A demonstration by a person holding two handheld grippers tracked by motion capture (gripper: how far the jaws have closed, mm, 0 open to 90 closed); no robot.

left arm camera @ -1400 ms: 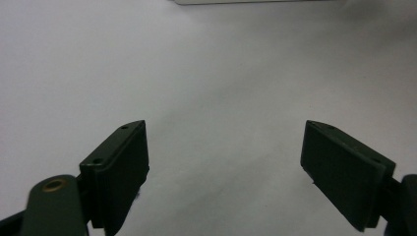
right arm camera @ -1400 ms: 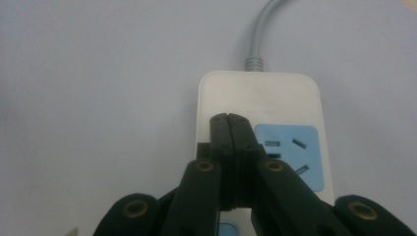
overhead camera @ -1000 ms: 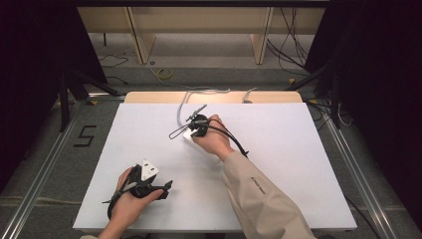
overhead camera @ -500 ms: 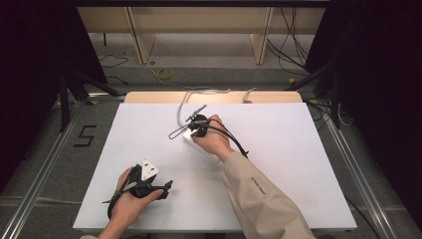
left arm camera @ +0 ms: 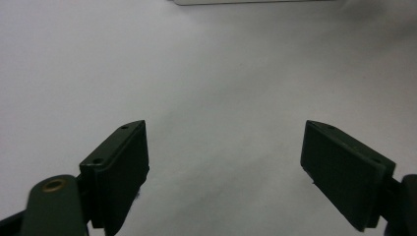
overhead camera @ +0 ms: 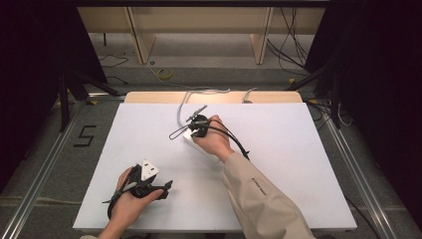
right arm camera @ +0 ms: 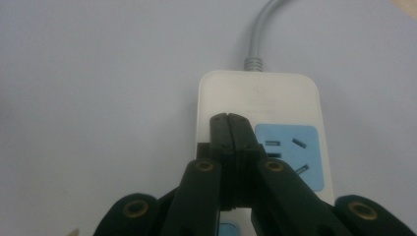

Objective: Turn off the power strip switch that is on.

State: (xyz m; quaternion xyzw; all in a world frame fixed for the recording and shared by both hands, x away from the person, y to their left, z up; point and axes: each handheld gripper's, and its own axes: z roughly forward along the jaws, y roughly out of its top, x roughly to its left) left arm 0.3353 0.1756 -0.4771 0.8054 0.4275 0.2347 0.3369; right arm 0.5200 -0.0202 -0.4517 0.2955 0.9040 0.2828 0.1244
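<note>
A white power strip (right arm camera: 300, 98) with pale blue socket panels (right arm camera: 295, 150) lies on the white table, its grey cable (right arm camera: 257, 34) running away from it. My right gripper (right arm camera: 229, 118) is shut, jaws pressed together with nothing between them, tips over the strip's near-left part. From above, the right gripper (overhead camera: 195, 123) sits mid-table on the strip (overhead camera: 187, 138), whose cable (overhead camera: 181, 108) curves toward the back. My left gripper (overhead camera: 160, 187) rests near the front left, held in a hand. Its jaws stand wide apart and open (left arm camera: 223, 132) over bare table.
The white table top (overhead camera: 298, 164) ends in a wooden strip (overhead camera: 278, 97) at the back, where more grey cable (overhead camera: 209, 91) lies. Metal rails (overhead camera: 45, 164) flank the table. A yellow cable coil (overhead camera: 164, 73) lies on the floor behind. Dark curtains stand on both sides.
</note>
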